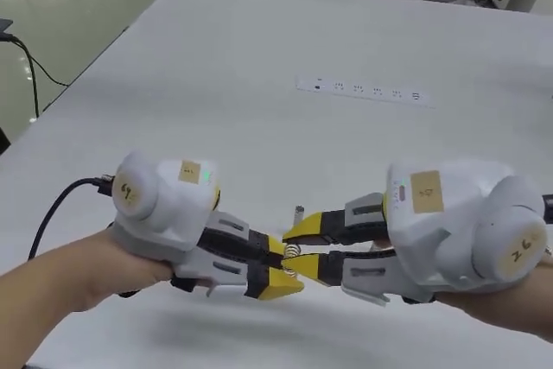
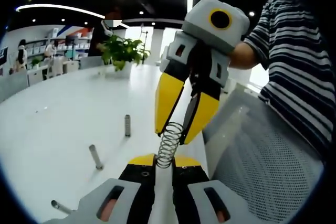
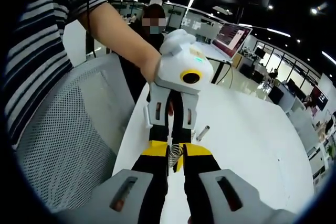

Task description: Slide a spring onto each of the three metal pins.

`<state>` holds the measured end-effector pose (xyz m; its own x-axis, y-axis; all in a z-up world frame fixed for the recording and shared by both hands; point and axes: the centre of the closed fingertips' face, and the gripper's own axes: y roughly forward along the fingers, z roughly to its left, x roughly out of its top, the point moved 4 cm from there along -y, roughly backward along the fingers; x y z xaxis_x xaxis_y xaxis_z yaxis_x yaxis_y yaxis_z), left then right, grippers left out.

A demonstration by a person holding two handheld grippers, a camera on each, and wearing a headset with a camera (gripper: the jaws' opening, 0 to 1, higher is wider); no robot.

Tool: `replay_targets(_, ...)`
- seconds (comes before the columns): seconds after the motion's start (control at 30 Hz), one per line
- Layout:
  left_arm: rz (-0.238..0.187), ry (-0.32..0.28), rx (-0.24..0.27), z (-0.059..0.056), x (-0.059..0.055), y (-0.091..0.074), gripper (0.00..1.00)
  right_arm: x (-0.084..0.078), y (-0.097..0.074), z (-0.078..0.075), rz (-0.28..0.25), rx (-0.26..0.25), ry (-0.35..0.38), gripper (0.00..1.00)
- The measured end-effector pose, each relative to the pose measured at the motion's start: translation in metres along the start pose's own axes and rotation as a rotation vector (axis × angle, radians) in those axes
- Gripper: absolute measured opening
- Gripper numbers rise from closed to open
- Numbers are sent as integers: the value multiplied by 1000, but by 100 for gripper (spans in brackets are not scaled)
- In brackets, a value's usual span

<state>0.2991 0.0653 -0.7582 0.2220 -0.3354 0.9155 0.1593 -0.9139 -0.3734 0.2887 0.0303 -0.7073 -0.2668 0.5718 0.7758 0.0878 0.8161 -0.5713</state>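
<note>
Spring (image 2: 169, 142) first: it sits between my two grippers, which meet tip to tip right in front of me. My left gripper (image 2: 164, 161) has its fingers pressed on one end of it. My right gripper (image 2: 173, 132) has a finger on each side of the other end, but I cannot tell if they squeeze it. Just past them, three pins (image 2: 127, 125) sit on the white table (image 2: 63, 103), all bare. I think I am on the first pin. Next I need one good grip. Then I line the open end up over a pin and push slowly.
</note>
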Motion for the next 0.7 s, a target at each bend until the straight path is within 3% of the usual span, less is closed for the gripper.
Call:
replay_targets(0.27,-8,-7,5,1,4,-2,4,4,-1,-3,1,5,-19,7)
replay_targets(0.43,-22,-19,24,2,7,-6,12,4,0,-5,11,5,-31,7)
replay_targets(0.7,-22,-37,53,6,2,-16,15,4,-1,-7,17,-1,-33,7)
